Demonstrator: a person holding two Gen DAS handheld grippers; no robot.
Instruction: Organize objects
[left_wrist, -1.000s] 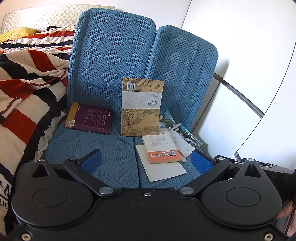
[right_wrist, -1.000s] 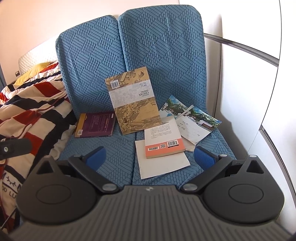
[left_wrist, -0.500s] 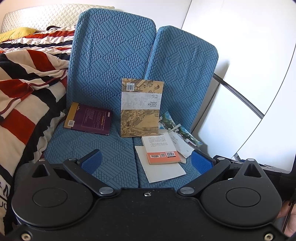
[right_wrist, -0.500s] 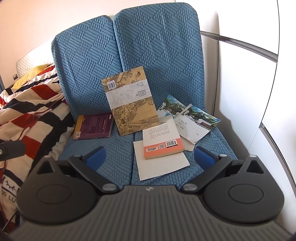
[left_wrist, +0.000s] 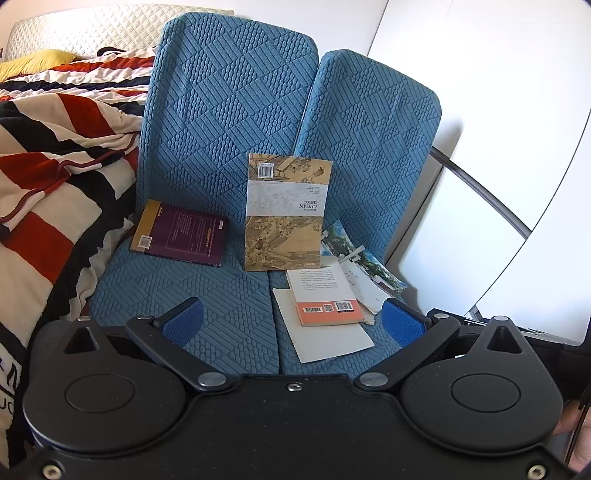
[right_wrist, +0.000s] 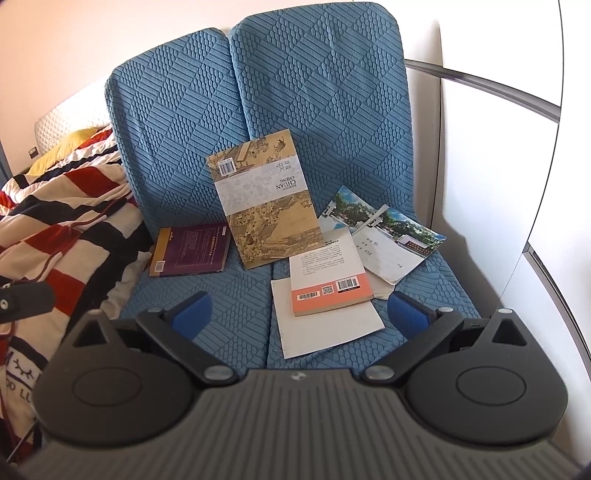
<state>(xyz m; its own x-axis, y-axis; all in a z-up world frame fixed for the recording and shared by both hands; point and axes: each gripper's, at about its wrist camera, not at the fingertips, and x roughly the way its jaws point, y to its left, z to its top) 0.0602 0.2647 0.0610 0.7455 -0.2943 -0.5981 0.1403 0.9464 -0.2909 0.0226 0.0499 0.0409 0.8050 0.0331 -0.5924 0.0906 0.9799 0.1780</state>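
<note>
1. We judged this the approach step: nothing had been picked up, and both tools hung over the front of the blue seat (left_wrist: 177, 280), well short of the books.
2. Our left gripper (left_wrist: 293, 319) had its fingers (left_wrist: 183, 319) spread wide and empty; our right gripper (right_wrist: 301, 314) was likewise spread, holding nothing.
3. The books lay scattered on the seat: a purple book (left_wrist: 181, 234) flat at the left, a tall painted-cover book (left_wrist: 286, 210) leaning on the backrest, an orange-banded book (right_wrist: 327, 271) atop a white sheet (right_wrist: 328, 328), and a photo booklet (right_wrist: 384, 236) at the right.
4. The next move, we thought, called for lowering one tool to the orange-banded book, nearest the right gripper, and closing on its edge.
5. Against the earlier pictures, the right view had crept nearer the seat; the left barely shifted, and the books had not moved.
</note>
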